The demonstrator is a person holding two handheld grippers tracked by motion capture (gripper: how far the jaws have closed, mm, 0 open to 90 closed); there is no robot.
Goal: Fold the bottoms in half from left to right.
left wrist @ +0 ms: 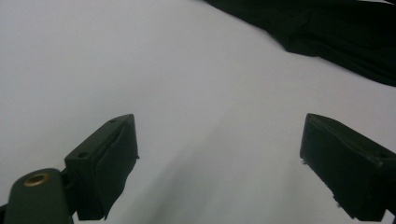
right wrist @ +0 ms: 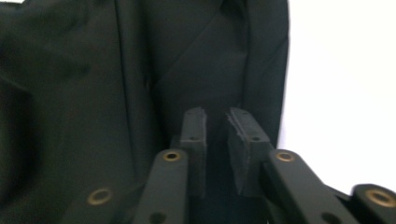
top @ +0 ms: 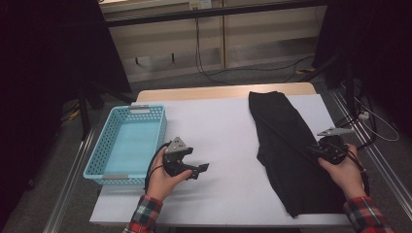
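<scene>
The black garment (top: pixel 286 150) lies lengthwise on the right half of the white tabletop (top: pixel 223 121), running from the far edge down to the near edge. It is creased along its length, and in the right gripper view (right wrist: pixel 93 93) long seams and folds run across the dark cloth. No label, brand mark or writing can be read on the fabric.

The right gripper (top: pixel 318 149), held in the person's right hand (top: pixel 347 170), sits at the right-hand edge of the garment about midway along it. In the right gripper view its jaws stand narrow, with only a slim gap between the pads (right wrist: pixel 194 140), directly over the dark cloth. Whether a fold of cloth is pinched in that gap cannot be told, as everything there is black on black.

The left gripper (top: pixel 197 171), held in the left hand (top: pixel 163 179), rests near the middle of the tabletop, well apart from the garment and just beside the basket. Its jaws stand wide, with bare white surface between them and nothing held. The left gripper view shows the garment's edge (left wrist: pixel 336 32) at the upper right, clear of both pads.

A light blue perforated basket (top: pixel 104 145) stands at the left edge of the tabletop. Both sleeves (top: pixel 145 213) are red plaid.
</scene>
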